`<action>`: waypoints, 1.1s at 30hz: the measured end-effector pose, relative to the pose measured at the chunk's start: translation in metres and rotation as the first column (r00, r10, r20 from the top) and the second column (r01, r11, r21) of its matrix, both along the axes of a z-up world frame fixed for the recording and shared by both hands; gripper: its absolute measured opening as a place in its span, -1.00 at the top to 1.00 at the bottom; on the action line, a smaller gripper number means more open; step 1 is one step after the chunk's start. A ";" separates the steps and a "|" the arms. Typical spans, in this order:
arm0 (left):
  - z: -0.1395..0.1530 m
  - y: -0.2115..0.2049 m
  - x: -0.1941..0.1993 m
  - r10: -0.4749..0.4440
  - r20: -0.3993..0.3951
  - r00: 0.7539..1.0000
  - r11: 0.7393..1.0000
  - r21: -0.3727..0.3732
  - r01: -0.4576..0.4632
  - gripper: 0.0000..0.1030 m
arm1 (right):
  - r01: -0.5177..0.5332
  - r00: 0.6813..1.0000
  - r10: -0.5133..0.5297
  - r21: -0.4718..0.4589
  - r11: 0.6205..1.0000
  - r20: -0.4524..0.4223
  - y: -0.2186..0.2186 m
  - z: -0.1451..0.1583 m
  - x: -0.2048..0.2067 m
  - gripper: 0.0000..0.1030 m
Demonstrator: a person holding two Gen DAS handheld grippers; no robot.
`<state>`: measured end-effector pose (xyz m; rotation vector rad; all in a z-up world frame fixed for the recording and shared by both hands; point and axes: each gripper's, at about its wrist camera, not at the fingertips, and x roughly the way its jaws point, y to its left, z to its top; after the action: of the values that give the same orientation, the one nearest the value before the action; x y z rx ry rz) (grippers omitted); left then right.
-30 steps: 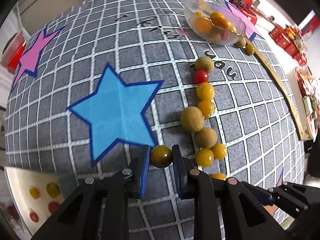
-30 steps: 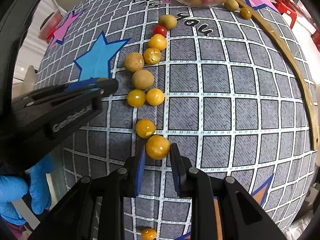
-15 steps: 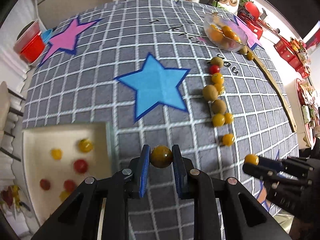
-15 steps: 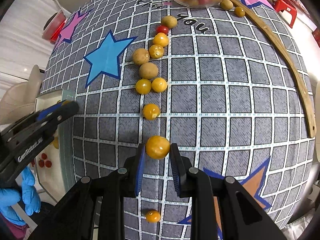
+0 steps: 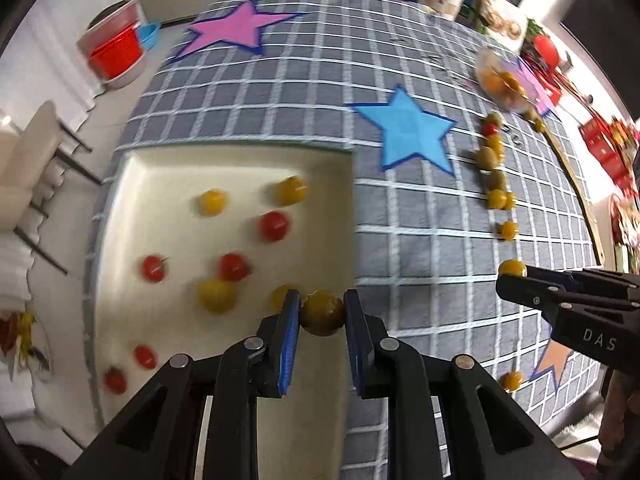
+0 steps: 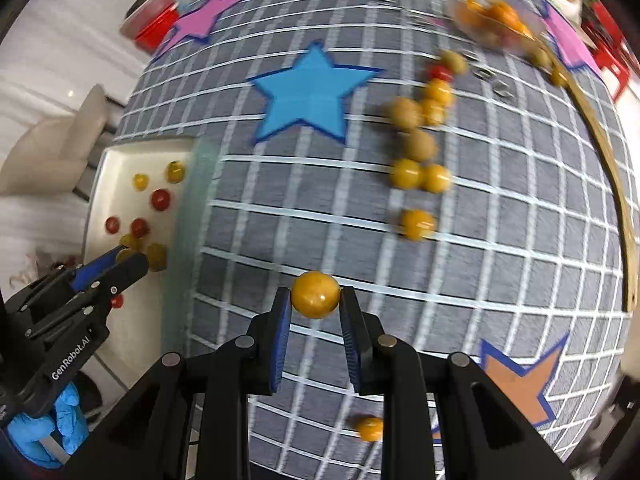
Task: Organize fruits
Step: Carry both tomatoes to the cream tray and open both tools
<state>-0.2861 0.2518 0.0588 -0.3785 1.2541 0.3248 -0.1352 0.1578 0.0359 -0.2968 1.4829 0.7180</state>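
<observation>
The left gripper [image 5: 321, 312] pinches an olive-yellow fruit [image 5: 322, 313] between its blue pads, held above the near right edge of the cream tray [image 5: 120, 184], which sits at the near left corner of the checked grey tablecloth [image 5: 400, 256]. Inside the tray lie a scatter of small red and yellow fruits: a yellow one [image 5: 213, 201] and another [image 5: 291, 190] toward the far side, red ones [image 5: 274, 225] and [image 5: 154, 268] nearer the middle, two more reds close to the tray's near left corner. To the right of the tray, the right gripper [image 6: 315, 305] clamps a round orange-yellow fruit [image 6: 315, 294] in its own blue pads, lifted clear over the cloth. A hand in a blue glove [image 6: 60, 432] shows behind the left gripper in the right wrist view. Further right of the tray, past a blue star [image 5: 408, 130] printed on the cloth, a loose line of brown, yellow and red fruits [image 6: 416, 148] trails across the fabric toward a clear bowl [image 6: 496, 20] of orange fruits at the cloth's far right. One more yellow fruit [image 6: 370, 428] lies alone on the cloth well to the tray's right, beside an orange star [image 6: 520, 380]. Beyond the tray's far left, off the table, stands a red container [image 5: 116, 56] next to a pale chair [image 5: 28, 160].
</observation>
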 end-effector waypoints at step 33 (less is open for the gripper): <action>-0.054 0.075 -0.128 0.277 -0.114 0.954 0.961 0.046 -0.273 0.54 | -0.394 0.919 0.390 -0.094 0.914 -0.062 0.162 -0.048 -0.108 0.47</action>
<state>-0.4145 0.3263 0.0050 -0.5162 1.3137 0.6113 -0.2432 0.3193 -0.0121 -0.6778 1.5203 0.9717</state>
